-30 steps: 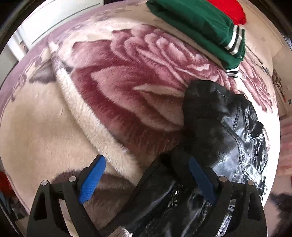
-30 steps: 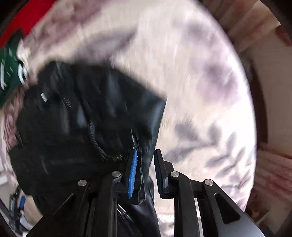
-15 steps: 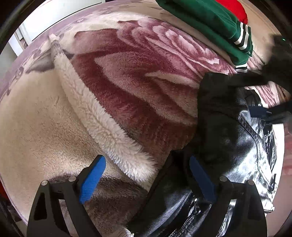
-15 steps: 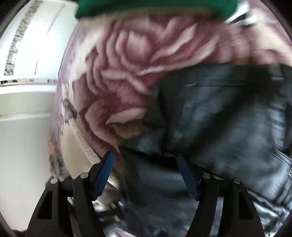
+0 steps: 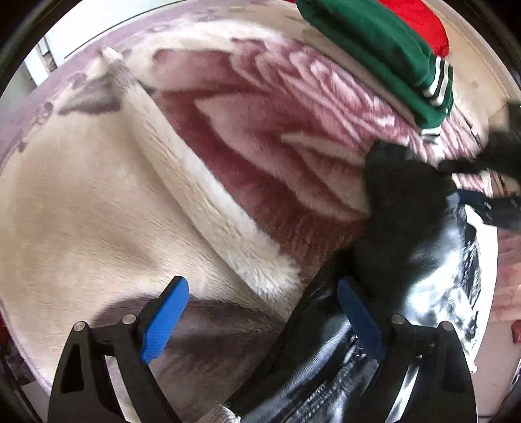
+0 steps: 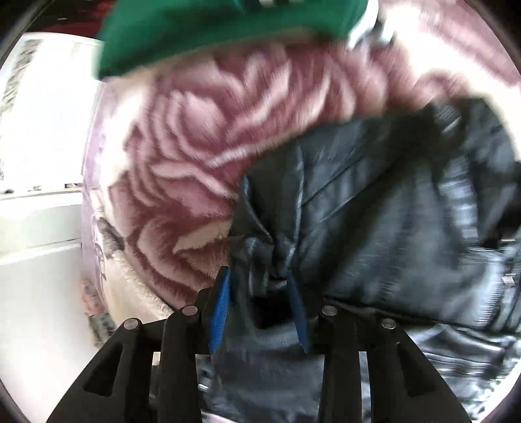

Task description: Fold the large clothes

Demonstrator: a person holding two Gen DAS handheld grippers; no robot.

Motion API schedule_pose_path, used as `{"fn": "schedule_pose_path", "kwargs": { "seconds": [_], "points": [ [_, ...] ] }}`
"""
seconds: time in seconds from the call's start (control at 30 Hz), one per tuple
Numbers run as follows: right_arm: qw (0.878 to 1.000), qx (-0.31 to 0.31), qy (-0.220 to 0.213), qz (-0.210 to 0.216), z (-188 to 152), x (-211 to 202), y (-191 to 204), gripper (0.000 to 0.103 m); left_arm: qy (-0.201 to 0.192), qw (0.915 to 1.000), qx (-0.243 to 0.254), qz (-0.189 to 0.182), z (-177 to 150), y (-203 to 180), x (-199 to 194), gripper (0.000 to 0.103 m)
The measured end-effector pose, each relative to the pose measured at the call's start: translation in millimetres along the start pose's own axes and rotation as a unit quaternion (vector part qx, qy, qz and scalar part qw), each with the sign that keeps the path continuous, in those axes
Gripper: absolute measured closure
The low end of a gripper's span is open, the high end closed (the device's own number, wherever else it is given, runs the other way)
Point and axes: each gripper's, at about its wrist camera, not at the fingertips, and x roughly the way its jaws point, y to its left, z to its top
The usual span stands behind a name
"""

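Observation:
A black leather jacket [image 5: 420,260] lies crumpled on a rose-patterned plush blanket [image 5: 260,156]. My left gripper [image 5: 260,312] is open above the blanket, its right finger at the jacket's near edge, nothing between the pads. In the right wrist view the jacket [image 6: 390,221] fills the right side, and my right gripper [image 6: 257,279] is shut on a bunched fold of its leather. The right gripper also shows in the left wrist view [image 5: 495,208] at the far right edge, over the jacket.
A folded green garment with white stripes [image 5: 384,55] lies at the far end of the blanket, with a red garment [image 5: 420,19] behind it. The green garment tops the right wrist view [image 6: 228,29]. A white fleece fold [image 5: 202,201] crosses the blanket. White furniture [image 6: 32,162] stands left.
My right gripper swung round to face the rose pattern, opened wide, then closed on a fold of the jacket. The left gripper stayed open and drifted slightly left.

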Motion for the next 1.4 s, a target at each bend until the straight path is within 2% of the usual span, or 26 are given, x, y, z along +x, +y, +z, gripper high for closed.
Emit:
{"fn": "schedule_pose_path", "kwargs": {
  "seconds": [0.1,0.2,0.27,0.37,0.4,0.43,0.53,0.6,0.63,0.7,0.8,0.87,0.9,1.0,1.13,1.27,1.4],
  "points": [
    [0.999,0.011,-0.046,-0.016,-24.3,-51.8,-27.6,0.066,-0.021,0.9994,0.023,-0.018,21.2,-15.9,-22.0,0.010],
    [0.995,0.072,-0.064,-0.028,-56.1,-87.7,-84.3,0.065,-0.029,0.9951,0.087,-0.038,45.8,-55.8,-21.0,0.010],
    [0.988,0.128,-0.068,-0.045,-87.7,-105.5,-133.6,0.065,-0.017,0.9890,0.146,-0.014,55.5,-90.4,4.1,0.010],
    [0.972,0.214,-0.080,-0.046,-141.4,-114.8,-197.2,0.065,0.012,0.9812,0.187,0.045,62.7,-110.6,58.1,0.007],
    [0.968,0.233,-0.085,-0.044,-155.2,-117.2,-212.8,0.065,0.024,0.9802,0.189,0.053,62.9,-108.9,75.2,0.006],
    [0.964,0.248,-0.090,-0.042,-167.4,-115.1,-226.7,0.065,0.032,0.9810,0.184,0.051,64.3,-105.1,85.6,0.000],
    [0.957,0.273,-0.094,-0.022,-191.6,-101.4,-259.3,0.065,0.032,0.9866,0.159,0.020,63.2,-88.2,93.4,0.000],
    [0.956,0.278,-0.094,-0.025,-195.2,-82.1,-278.8,0.075,0.026,0.9859,0.164,0.021,60.1,-86.1,91.0,0.000],
    [0.957,0.276,-0.089,-0.030,-192.8,-70.2,-288.3,0.087,0.024,0.9856,0.166,0.024,57.9,-84.7,89.1,0.000],
    [0.953,0.292,-0.077,-0.029,-188.7,-52.4,-301.4,0.091,0.024,0.9850,0.168,0.032,56.8,-85.3,86.6,0.000],
    [0.954,0.289,-0.079,-0.006,-192.2,-75.4,-302.8,0.081,0.005,0.9800,0.190,0.058,58.7,-98.1,60.9,0.000],
    [0.951,0.289,-0.106,0.009,-207.7,-105.5,-306.1,0.045,-0.013,0.9788,0.197,0.053,55.0,-105.7,38.3,0.000],
    [0.950,0.291,-0.114,0.012,-216.3,-117.3,-309.0,0.041,-0.014,0.9782,0.203,0.040,48.1,-109.9,24.8,0.000],
    [0.946,0.303,-0.118,0.021,-251.5,-146.1,-326.1,0.040,-0.004,0.9726,0.232,0.017,19.3,-126.3,-1.0,0.000],
    [0.940,0.326,-0.091,0.028,-312.0,-164.2,-345.3,0.040,0.056,0.9572,0.283,-0.021,-56.2,-164.1,-16.7,0.000],
    [0.937,0.339,-0.086,0.030,-358.8,-176.6,-359.8,0.030,0.142,0.9301,0.333,-0.063,-159.4,-196.1,-18.8,0.000],
    [0.932,0.349,-0.089,0.033,-375.9,-178.7,-377.0,0.030,0.207,0.9031,0.366,-0.090,-256.1,-230.5,-5.4,0.000]
  ]
}}
